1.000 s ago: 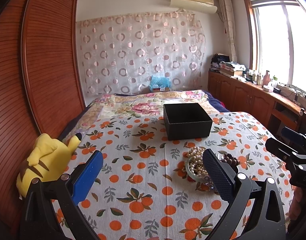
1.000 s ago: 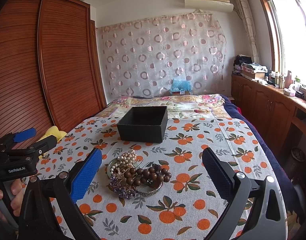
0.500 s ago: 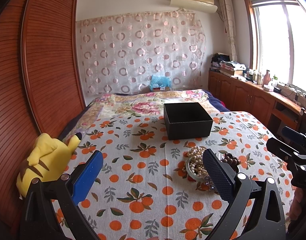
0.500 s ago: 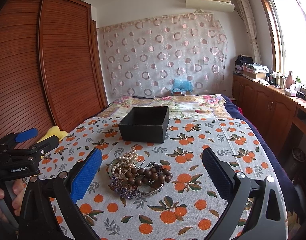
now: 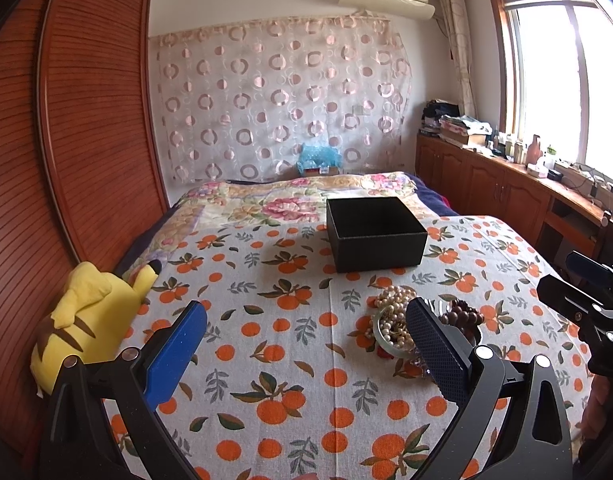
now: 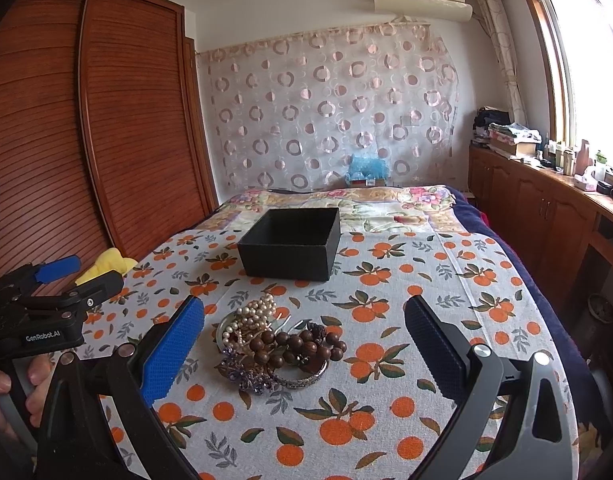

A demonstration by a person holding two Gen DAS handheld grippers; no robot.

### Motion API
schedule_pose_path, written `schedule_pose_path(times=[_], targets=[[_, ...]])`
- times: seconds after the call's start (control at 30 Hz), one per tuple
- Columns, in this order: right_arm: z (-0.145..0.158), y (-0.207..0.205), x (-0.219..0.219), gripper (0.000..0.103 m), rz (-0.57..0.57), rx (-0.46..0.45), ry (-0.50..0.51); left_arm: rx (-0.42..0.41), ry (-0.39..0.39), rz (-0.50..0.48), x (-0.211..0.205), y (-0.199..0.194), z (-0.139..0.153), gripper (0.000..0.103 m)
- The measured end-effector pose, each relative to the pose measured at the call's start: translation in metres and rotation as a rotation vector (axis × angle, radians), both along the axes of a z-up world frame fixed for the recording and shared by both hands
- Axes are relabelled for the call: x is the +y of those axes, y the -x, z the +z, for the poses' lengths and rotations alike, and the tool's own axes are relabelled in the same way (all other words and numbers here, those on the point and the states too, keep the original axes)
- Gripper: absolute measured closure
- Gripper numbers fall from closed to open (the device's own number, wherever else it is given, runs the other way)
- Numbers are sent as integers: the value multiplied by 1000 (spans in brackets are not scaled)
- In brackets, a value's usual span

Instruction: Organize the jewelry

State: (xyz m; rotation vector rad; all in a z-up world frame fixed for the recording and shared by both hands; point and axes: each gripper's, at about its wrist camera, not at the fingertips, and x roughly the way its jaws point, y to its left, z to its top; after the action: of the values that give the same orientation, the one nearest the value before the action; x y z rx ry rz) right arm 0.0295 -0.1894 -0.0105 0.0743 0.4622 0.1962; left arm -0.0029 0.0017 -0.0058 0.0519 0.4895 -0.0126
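- Left wrist view: the left gripper [image 5: 306, 344] has its jaws spread wide and holds nothing; only bedspread [image 5: 266, 360] lies between them.
- The jewelry pile [image 5: 398, 320] sits off to the right, partly hidden behind the right-hand finger, not in the gap.
- The box [image 5: 374, 236] stands beyond the jaws, ahead and to the right, open-topped; what shows of its inside looks empty.
- The right gripper [image 5: 582, 292] shows at the right edge, just beyond the pile.
- Right wrist view: the right gripper [image 6: 304, 342] is also wide open and empty, touching nothing.
- The pile [image 6: 278, 344] lies in the gap, nearer the left-hand finger: pearls [image 6: 250, 316] on the far side, brown beads [image 6: 302, 346] in the middle, a purple piece [image 6: 246, 374] nearest.
- The beads run roughly crosswise to the jaws.
- The box [image 6: 292, 242] lies straight ahead past the pile.
- I judge the right gripper better placed for a first pick.
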Motion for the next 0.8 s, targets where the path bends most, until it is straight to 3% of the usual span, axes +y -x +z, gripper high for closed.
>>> schedule_pose_path(times=[0.17,0.2,0.5,0.8], targets=[[0,0,-4,3,6,23,8,51,5,-31,-3,-16,-24,6],[-3,0,-5,3,7,28,9,45,3,-27,-3,-14,-16,6],[-25,-3,-17,9,29,78,6,147,-1,-93,-9,-33,-38,6],[-38,-12,-14,16,80,128,27,199,-7,-160,-15,-51,-45,6]])
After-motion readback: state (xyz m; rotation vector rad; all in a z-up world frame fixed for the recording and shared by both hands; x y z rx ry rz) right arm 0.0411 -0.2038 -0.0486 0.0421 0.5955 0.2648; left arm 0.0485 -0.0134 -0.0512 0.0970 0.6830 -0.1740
